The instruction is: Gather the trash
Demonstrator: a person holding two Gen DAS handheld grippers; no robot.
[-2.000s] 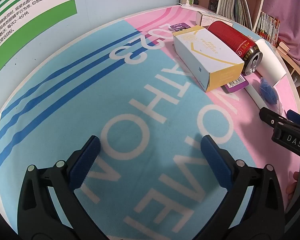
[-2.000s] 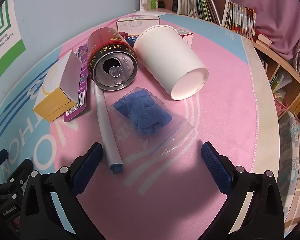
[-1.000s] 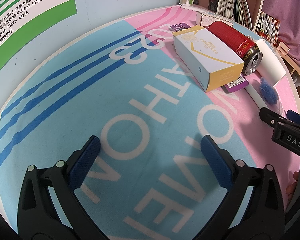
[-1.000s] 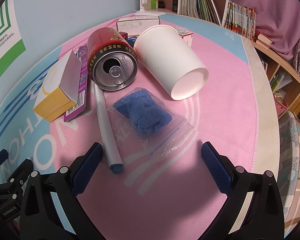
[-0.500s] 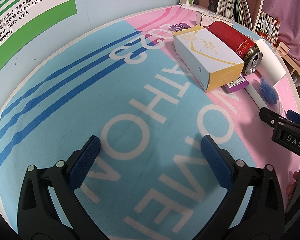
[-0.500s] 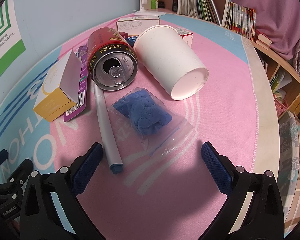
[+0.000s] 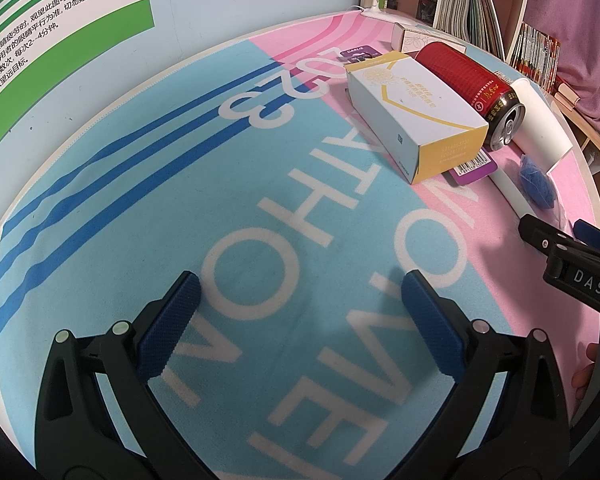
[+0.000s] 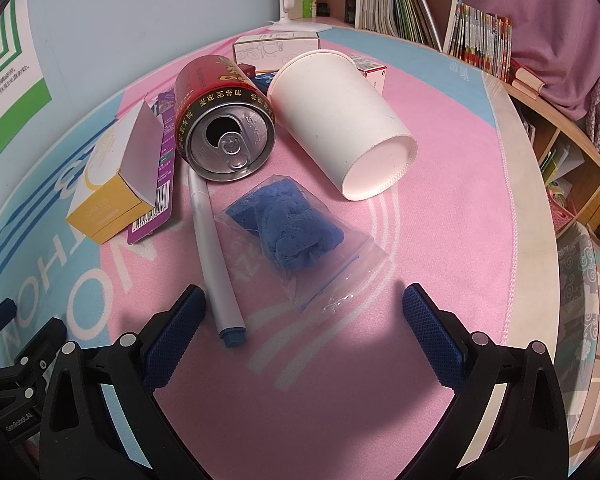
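Trash lies in a cluster on the pink and blue mat. A red can lies on its side beside a tipped white paper cup. In front of them sit a clear bag of blue stuff and a white marker. A yellow and white box rests on a purple card. My right gripper is open, just short of the bag. My left gripper is open over bare mat, with the box and can far ahead to its right.
Small cartons and a white lamp base stand behind the cluster. Bookshelves line the back and right, past the mat's edge. A green and white poster hangs on the blue wall at left.
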